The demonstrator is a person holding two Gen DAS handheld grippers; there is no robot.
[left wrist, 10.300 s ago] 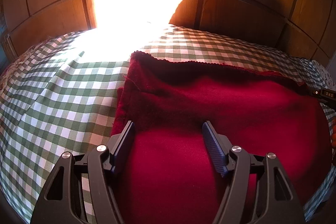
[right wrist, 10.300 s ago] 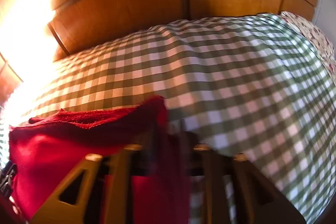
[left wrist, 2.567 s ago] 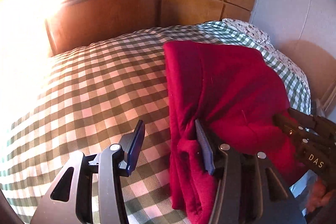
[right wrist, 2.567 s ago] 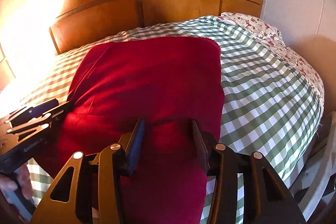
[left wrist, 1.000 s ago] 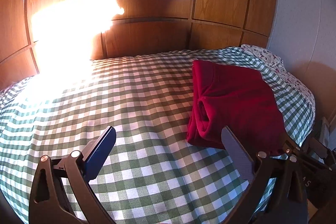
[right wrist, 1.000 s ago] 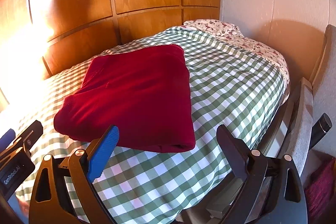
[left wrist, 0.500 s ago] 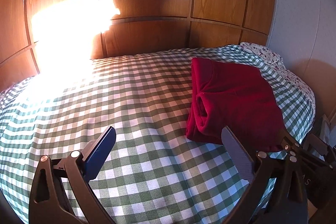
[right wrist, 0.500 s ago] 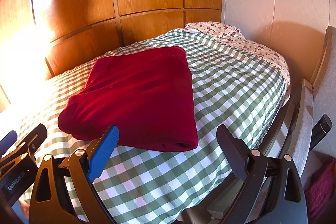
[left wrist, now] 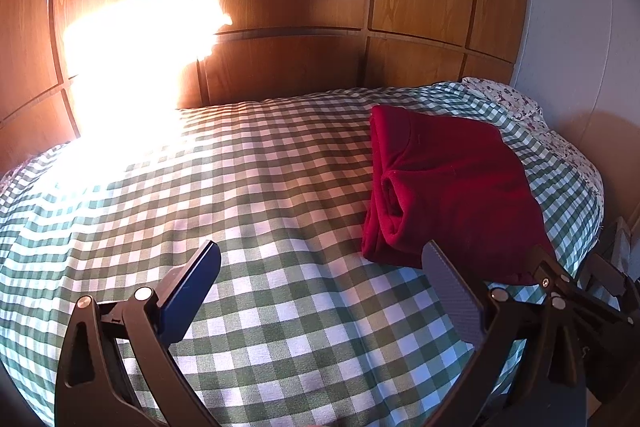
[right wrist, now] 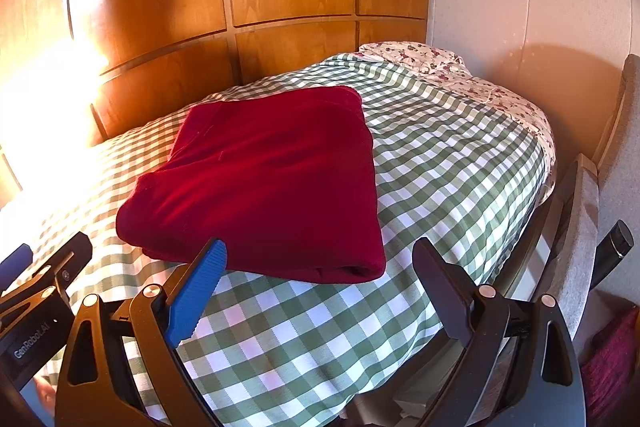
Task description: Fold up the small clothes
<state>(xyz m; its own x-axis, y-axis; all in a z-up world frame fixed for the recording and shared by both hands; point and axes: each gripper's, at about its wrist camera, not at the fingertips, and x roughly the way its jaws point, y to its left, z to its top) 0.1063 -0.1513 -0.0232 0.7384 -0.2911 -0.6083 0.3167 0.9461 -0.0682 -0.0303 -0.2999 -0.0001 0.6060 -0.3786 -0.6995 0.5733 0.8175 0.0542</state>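
The folded red garment [right wrist: 272, 179] lies flat on the green-checked bedspread [right wrist: 440, 163] of the bed, toward the end with the floral pillow [right wrist: 408, 55]; its exact type cannot be determined in the folded state. The left tongs [left wrist: 320, 283] are spread wide and empty, clear of the garment. The right tongs [right wrist: 320, 267] are likewise wide and empty, held above the near edge of the garment.

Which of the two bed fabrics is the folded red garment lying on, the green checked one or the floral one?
The green checked cover. The folded red garment rests wholly on its checks; the floral fabric lies apart, at the bed's far corner by the white wall.
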